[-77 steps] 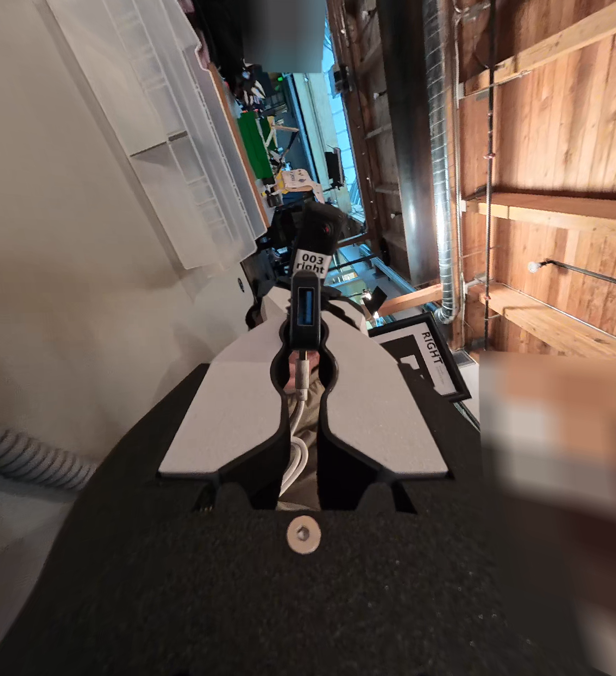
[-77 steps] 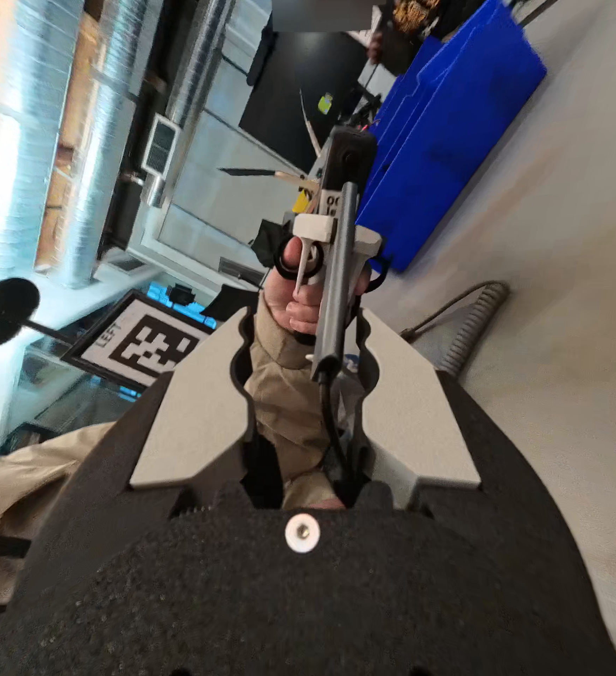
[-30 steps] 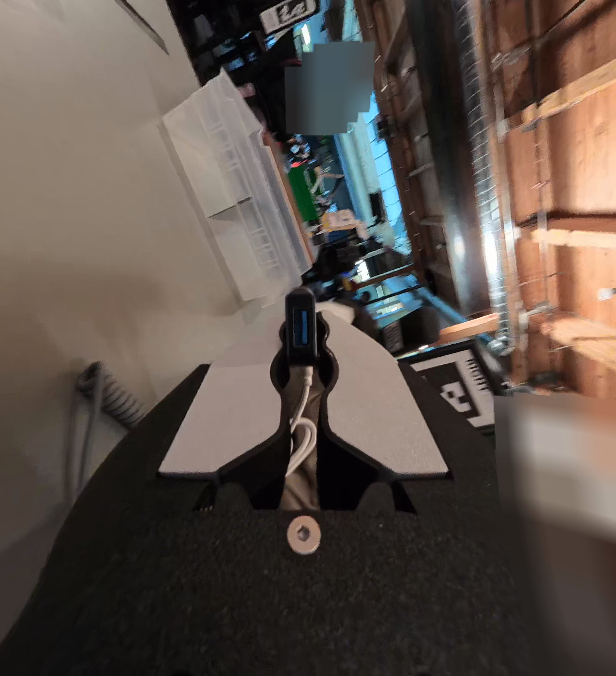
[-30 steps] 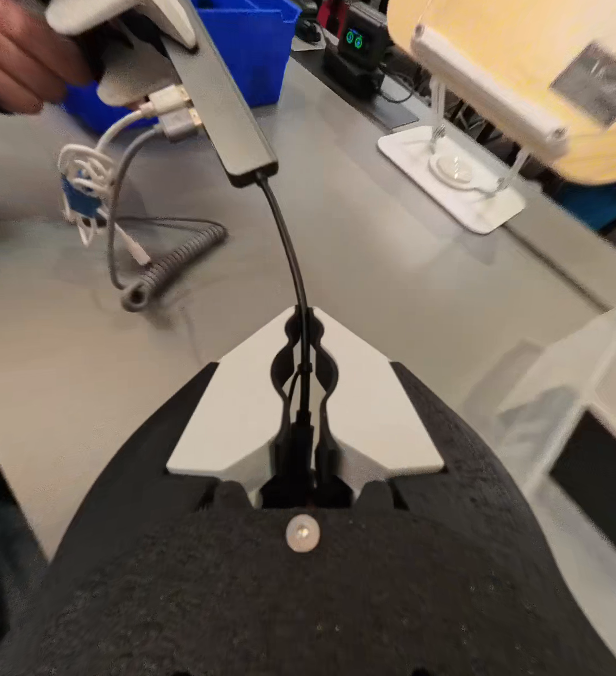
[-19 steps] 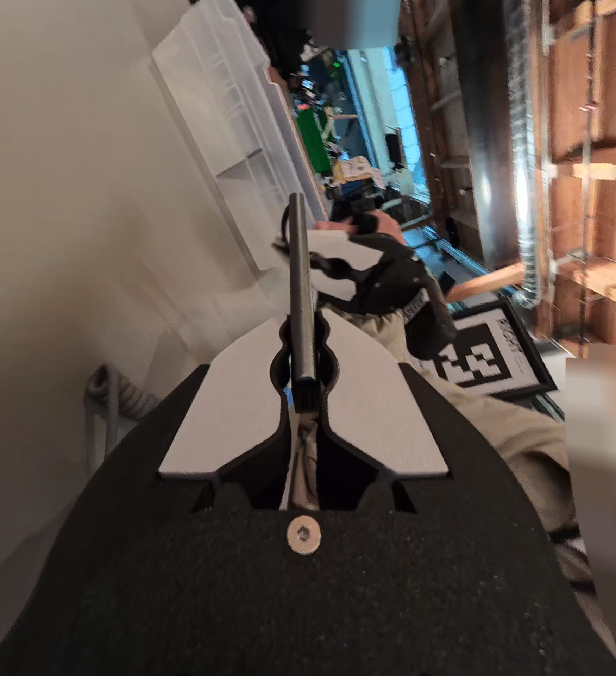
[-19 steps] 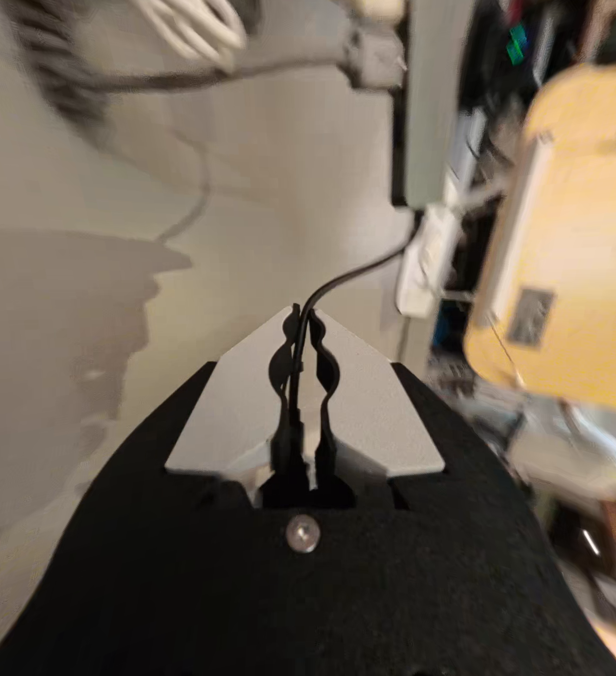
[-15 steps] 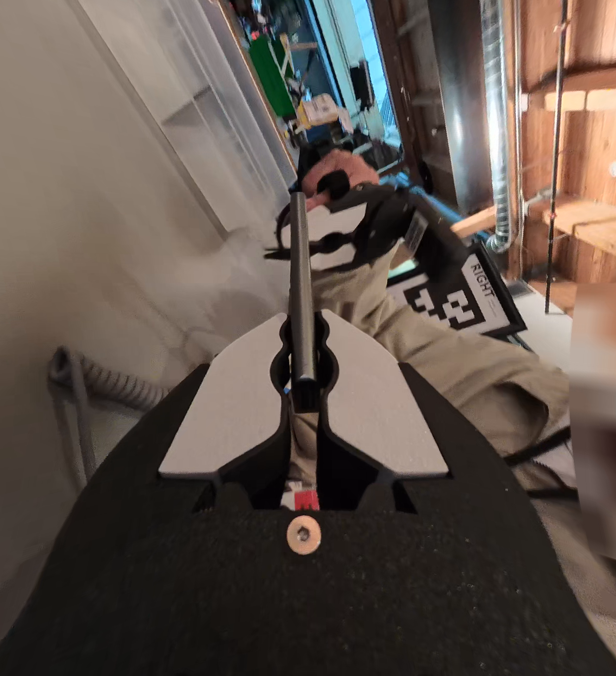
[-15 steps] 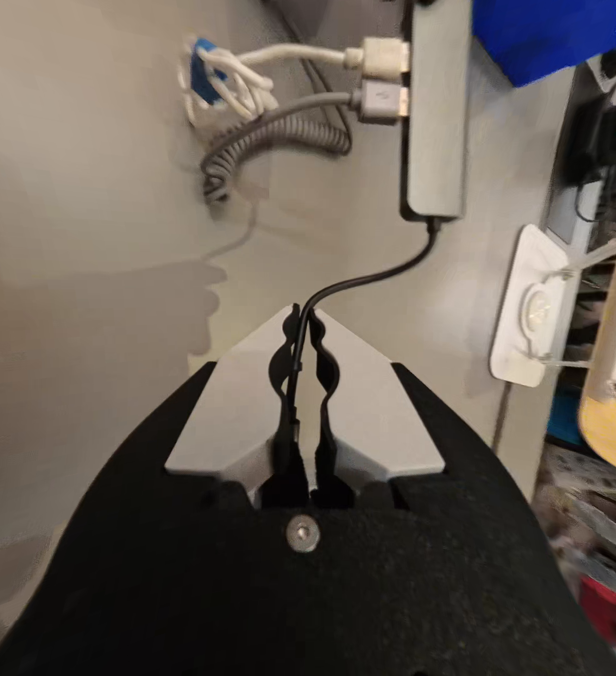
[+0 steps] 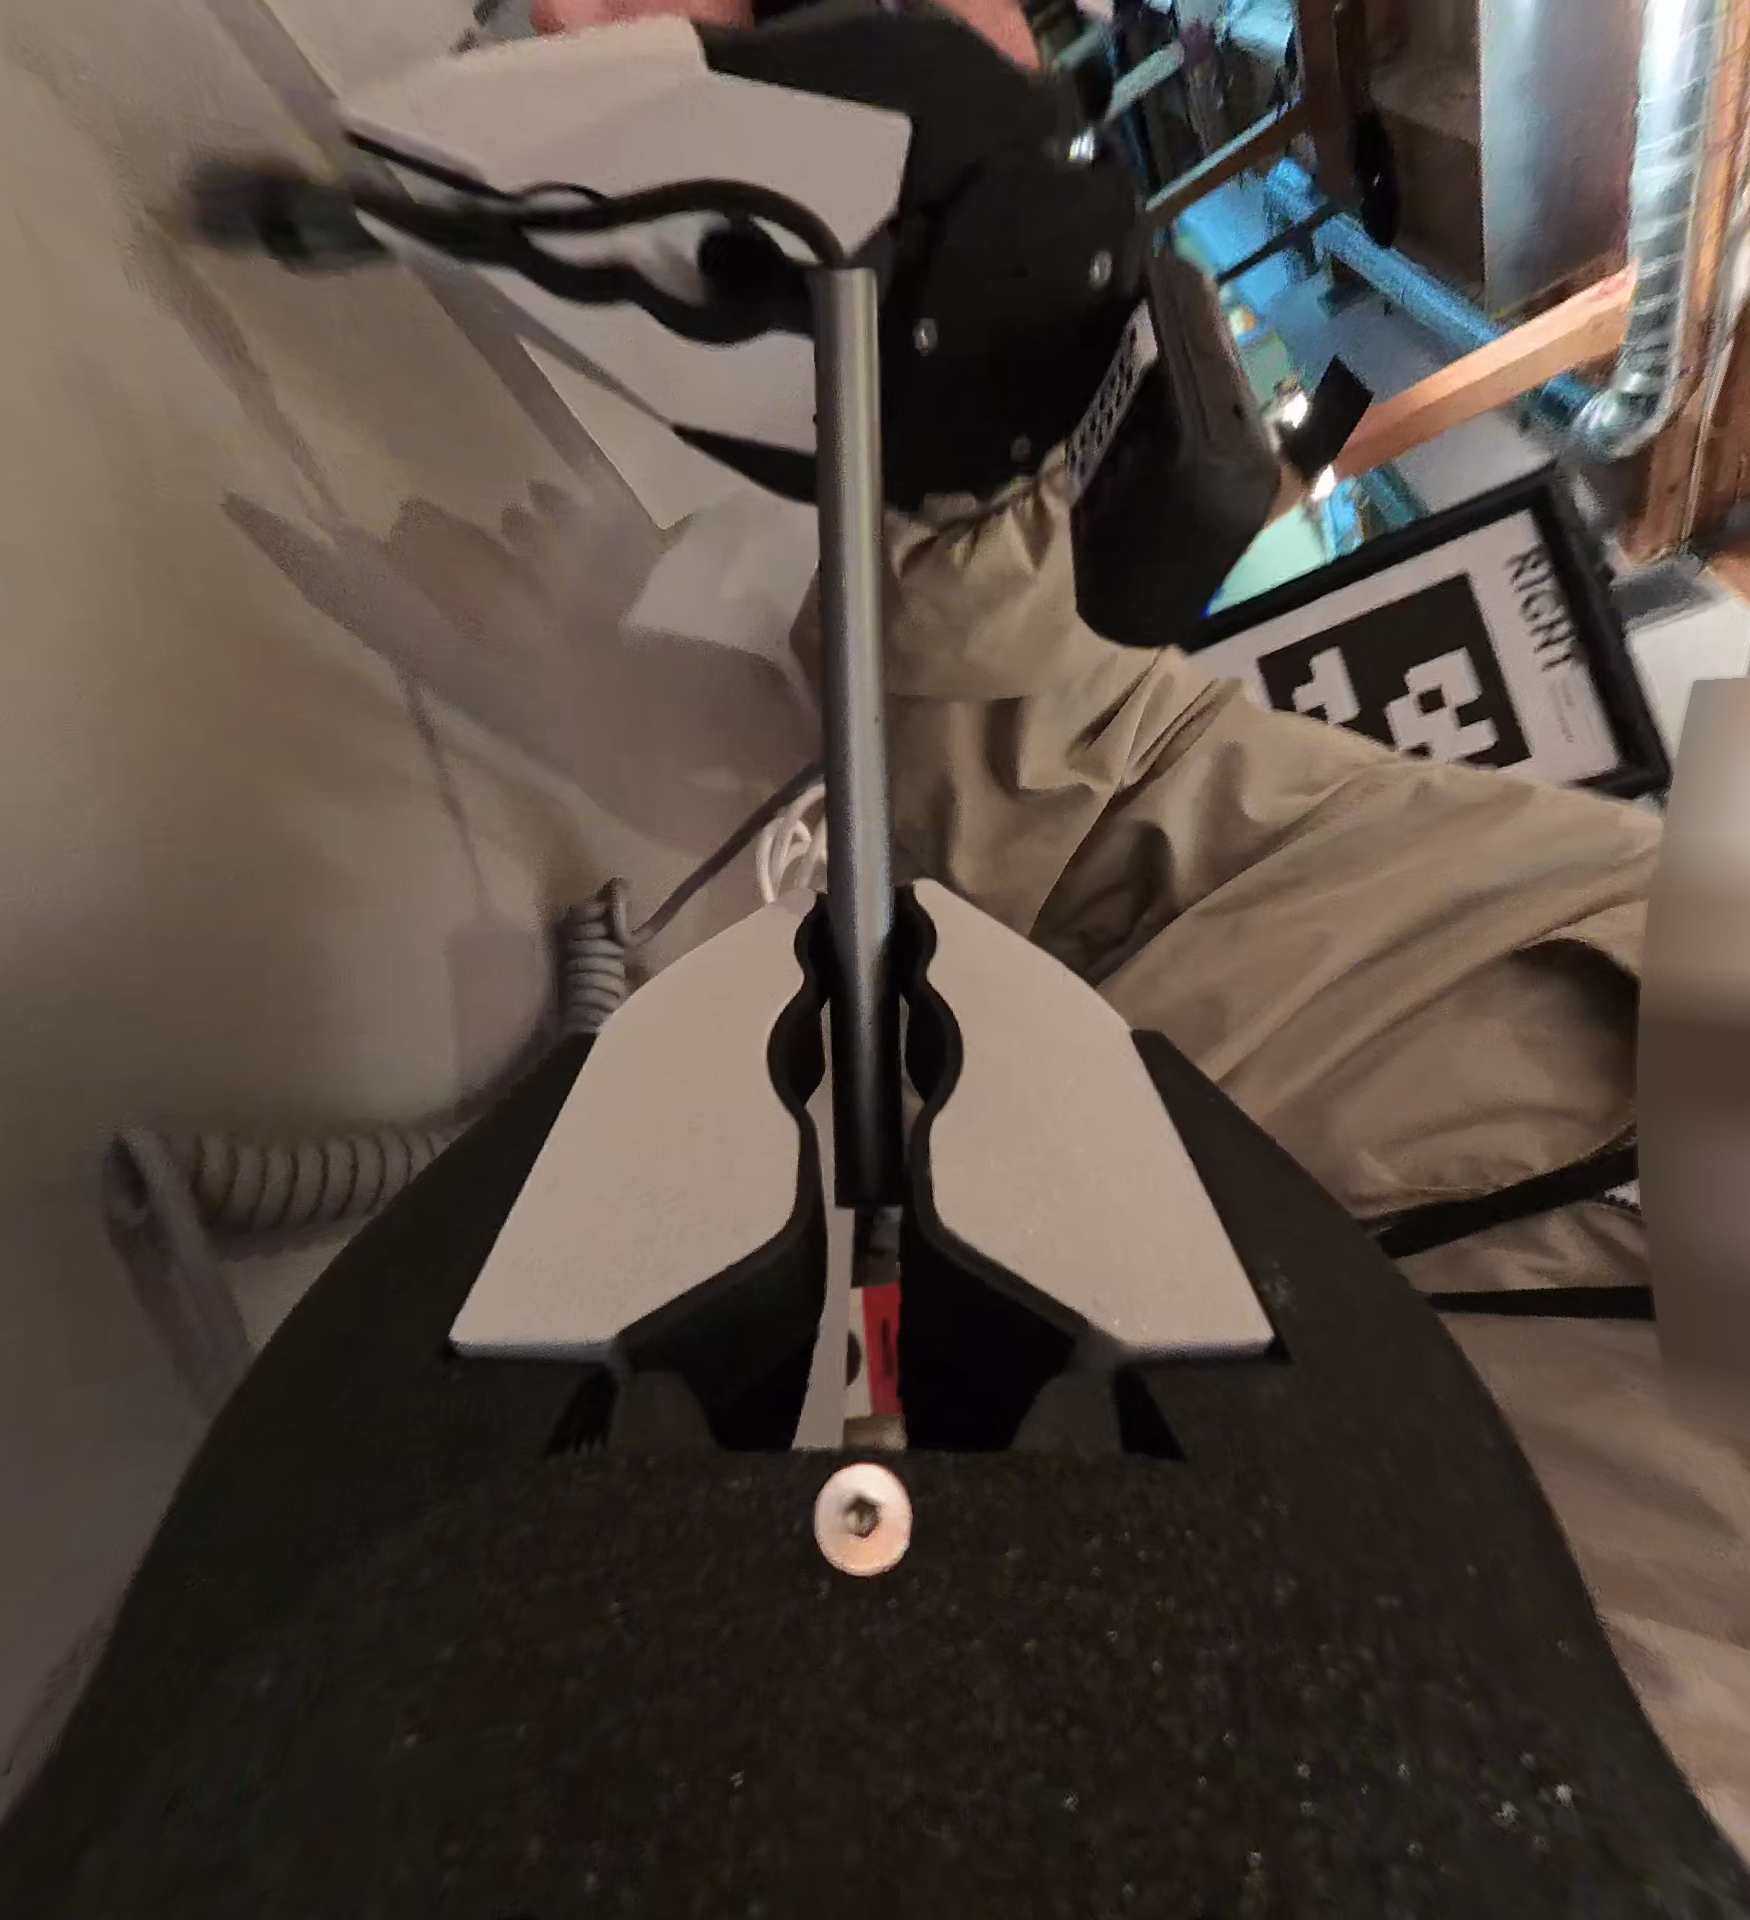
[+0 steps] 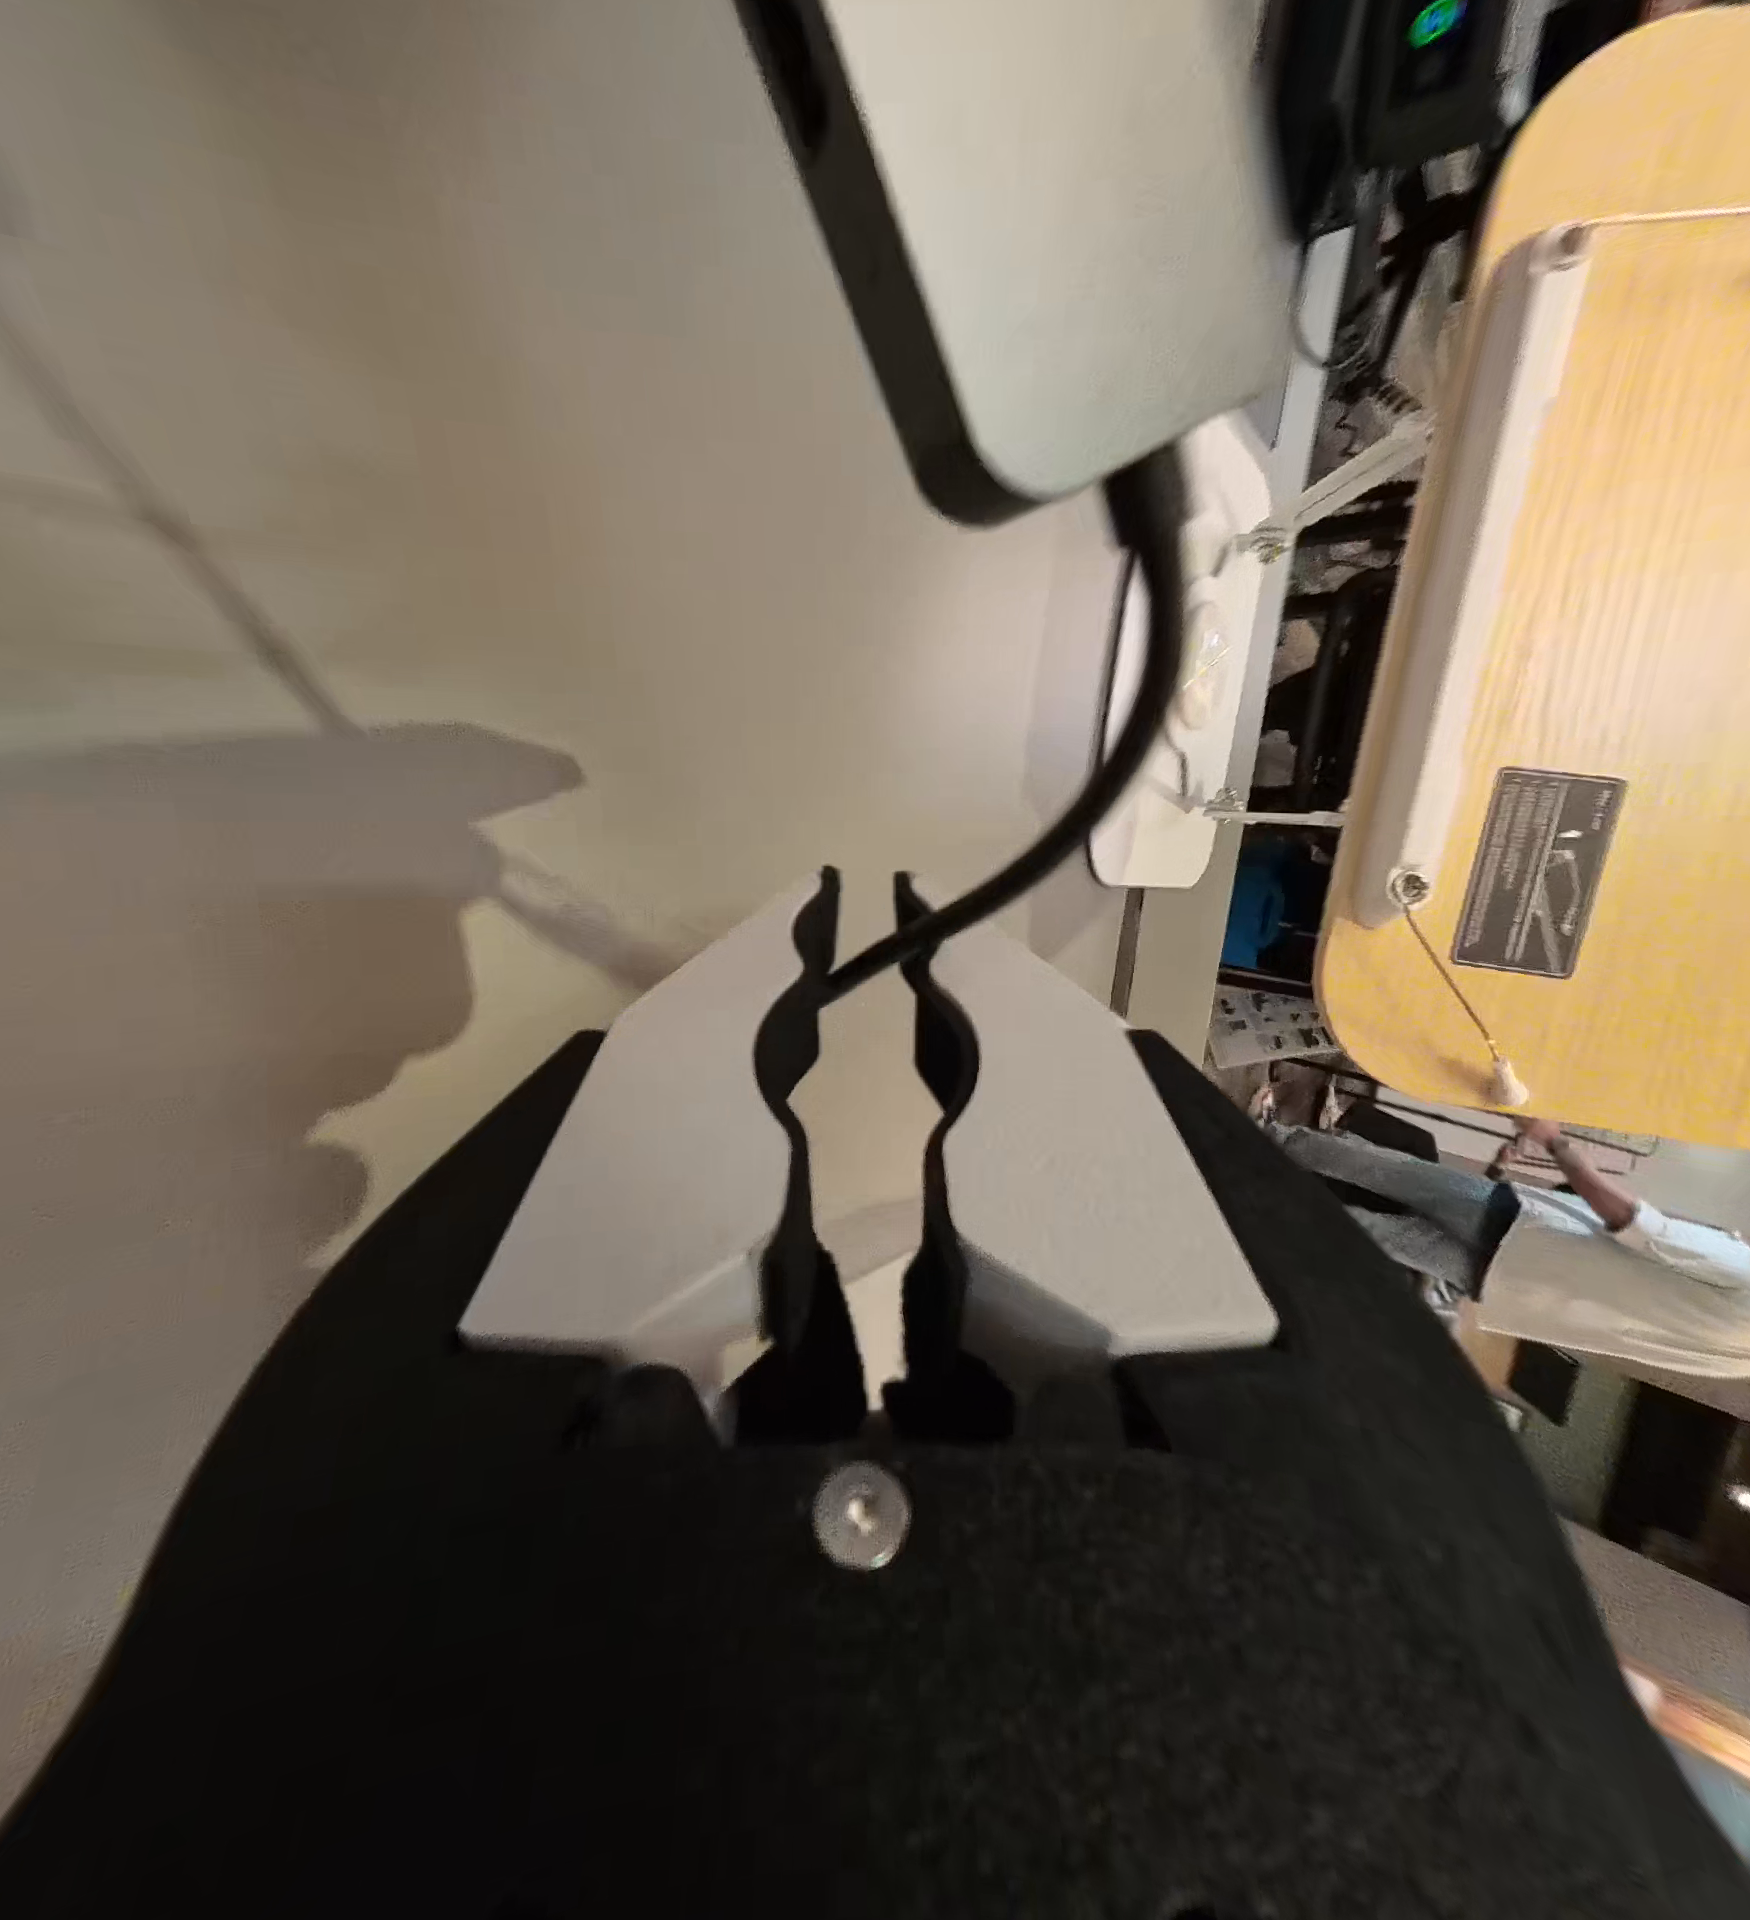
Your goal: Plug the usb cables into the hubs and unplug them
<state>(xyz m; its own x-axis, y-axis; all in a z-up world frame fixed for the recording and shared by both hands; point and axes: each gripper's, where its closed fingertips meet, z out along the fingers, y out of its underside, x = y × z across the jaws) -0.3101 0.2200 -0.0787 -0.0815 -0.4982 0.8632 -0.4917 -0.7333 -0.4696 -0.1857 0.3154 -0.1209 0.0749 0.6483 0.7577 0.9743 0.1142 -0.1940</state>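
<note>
My left gripper is shut on one end of a slim grey USB hub, seen edge-on and pointing away from me. A black cable runs from the hub's far end to a black plug that hangs free at the upper left. The right gripper's white fingers lie around that cable. In the right wrist view my right gripper has its jaws slightly apart. The black cable crosses loosely between the tips and runs up to the hub, close above.
A grey coiled cable and a white cable lie on the grey table. A person's beige sleeve fills the right. A yellow wooden panel and a white stand base stand to the right. There is about 15 cm between the tips of the two grippers.
My right gripper's jaws have parted from the hub's black cable, and its plug now hangs free. The two grippers have come closer together, so the hub looms large in the right view.
</note>
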